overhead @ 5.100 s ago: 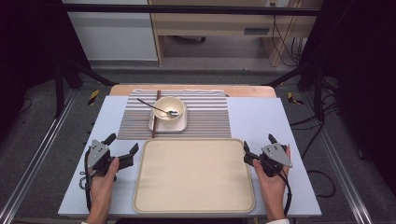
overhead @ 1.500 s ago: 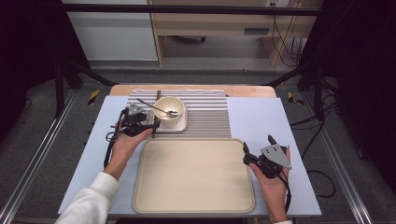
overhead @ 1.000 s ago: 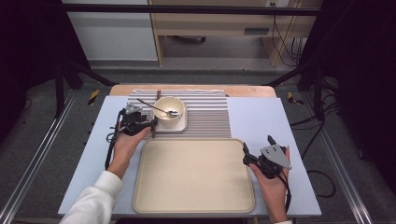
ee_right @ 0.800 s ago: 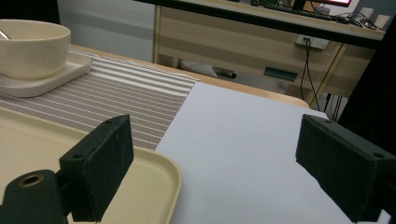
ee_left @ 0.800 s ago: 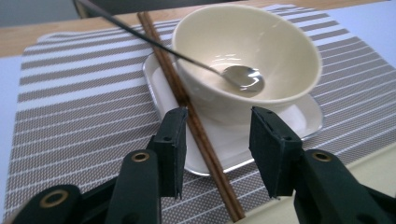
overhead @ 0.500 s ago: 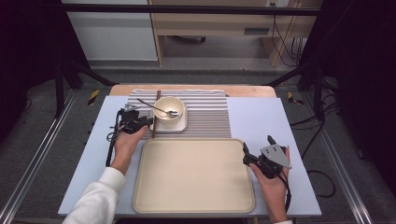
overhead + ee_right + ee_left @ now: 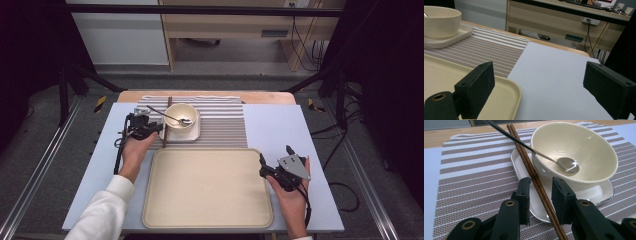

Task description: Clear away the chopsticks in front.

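Note:
A pair of brown chopsticks (image 7: 534, 173) lies with its far end on a small white plate (image 7: 599, 192), left of a cream bowl (image 7: 579, 152) that holds a metal spoon (image 7: 567, 165). My left gripper (image 7: 541, 182) straddles the chopsticks near the plate's edge. Its jaws have just been closing, and a gap remains on each side of the sticks. In the high view the left gripper (image 7: 159, 129) sits left of the bowl (image 7: 181, 117). My right gripper (image 7: 274, 155) rests open at the right of the tray (image 7: 207, 190), with nothing between its jaws (image 7: 539, 72).
A striped placemat (image 7: 220, 125) lies under the plate at the back of the table. The large beige tray takes up the front middle. Pale blue table surface (image 7: 554, 75) lies right of the tray. A wooden desk with cables stands beyond the table.
My left hand went from the table's front left to the chopsticks beside the bowl, and its jaws narrowed around them. The right hand stayed where it was.

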{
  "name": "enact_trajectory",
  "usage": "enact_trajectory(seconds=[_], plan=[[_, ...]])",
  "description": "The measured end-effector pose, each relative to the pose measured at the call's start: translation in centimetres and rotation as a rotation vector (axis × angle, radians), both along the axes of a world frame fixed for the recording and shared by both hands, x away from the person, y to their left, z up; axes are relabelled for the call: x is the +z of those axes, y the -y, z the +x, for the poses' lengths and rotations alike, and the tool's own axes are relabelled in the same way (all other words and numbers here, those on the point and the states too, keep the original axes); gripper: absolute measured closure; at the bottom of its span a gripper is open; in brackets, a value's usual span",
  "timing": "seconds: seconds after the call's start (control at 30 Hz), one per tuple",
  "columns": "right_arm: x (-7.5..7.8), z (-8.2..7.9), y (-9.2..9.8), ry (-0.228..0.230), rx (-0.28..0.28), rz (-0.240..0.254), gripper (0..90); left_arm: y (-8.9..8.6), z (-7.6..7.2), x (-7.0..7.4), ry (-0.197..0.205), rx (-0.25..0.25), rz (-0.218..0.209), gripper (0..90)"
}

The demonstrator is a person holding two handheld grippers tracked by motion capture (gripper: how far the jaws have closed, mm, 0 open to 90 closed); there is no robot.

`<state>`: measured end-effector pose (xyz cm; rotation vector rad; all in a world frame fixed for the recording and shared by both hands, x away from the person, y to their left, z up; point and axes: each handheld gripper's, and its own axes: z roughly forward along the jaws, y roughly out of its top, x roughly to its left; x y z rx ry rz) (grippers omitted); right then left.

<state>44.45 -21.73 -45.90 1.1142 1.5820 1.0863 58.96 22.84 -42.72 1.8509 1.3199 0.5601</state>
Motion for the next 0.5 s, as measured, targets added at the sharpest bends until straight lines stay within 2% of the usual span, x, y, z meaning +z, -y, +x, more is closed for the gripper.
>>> enact_trajectory(seconds=[0.23, 0.5], plan=[[-0.04, 0.08, -0.02, -0.005, 0.006, -0.003, 8.9, -0.2, 0.12, 0.0, -0.002, 0.005, -0.01, 68.0], [-0.08, 0.08, -0.09, -0.011, 0.009, 0.004, 8.5, 0.07, 0.14, -0.07, -0.037, 0.003, -0.005, 68.7]])
